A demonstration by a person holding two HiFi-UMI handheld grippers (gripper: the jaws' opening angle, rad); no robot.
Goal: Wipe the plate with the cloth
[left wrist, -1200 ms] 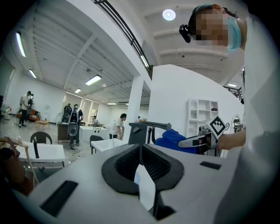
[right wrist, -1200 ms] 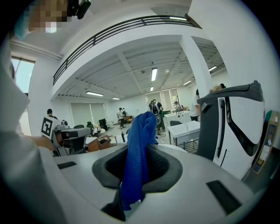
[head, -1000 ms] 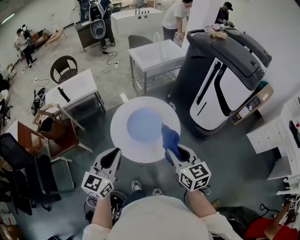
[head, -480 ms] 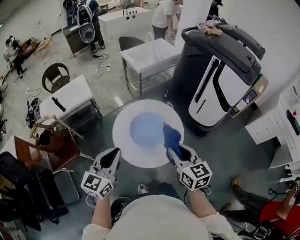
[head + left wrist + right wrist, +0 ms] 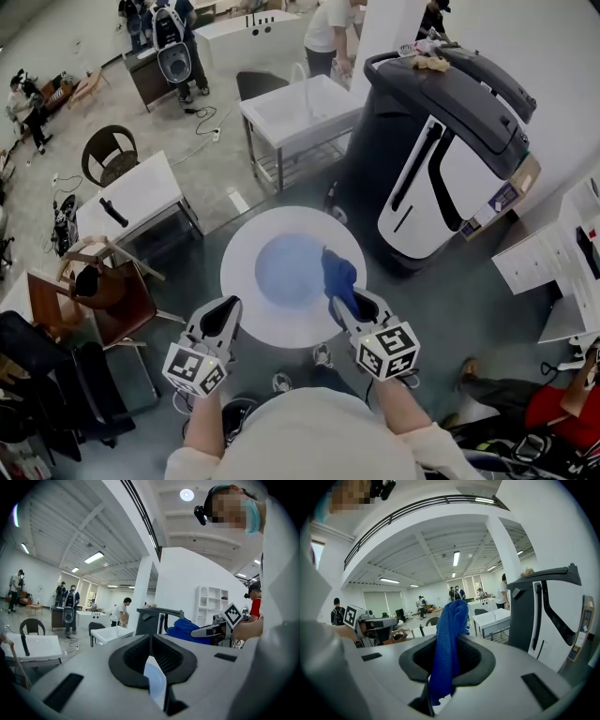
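left tool pinching plate rim, right tool clamping cloth, overlapping plate

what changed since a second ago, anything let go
Only the room behind slid slightly in the head view. Nothing was taken or let go: the left gripper still clamps the plate by its rim, the right gripper still holds the blue cloth over the plate's right side.
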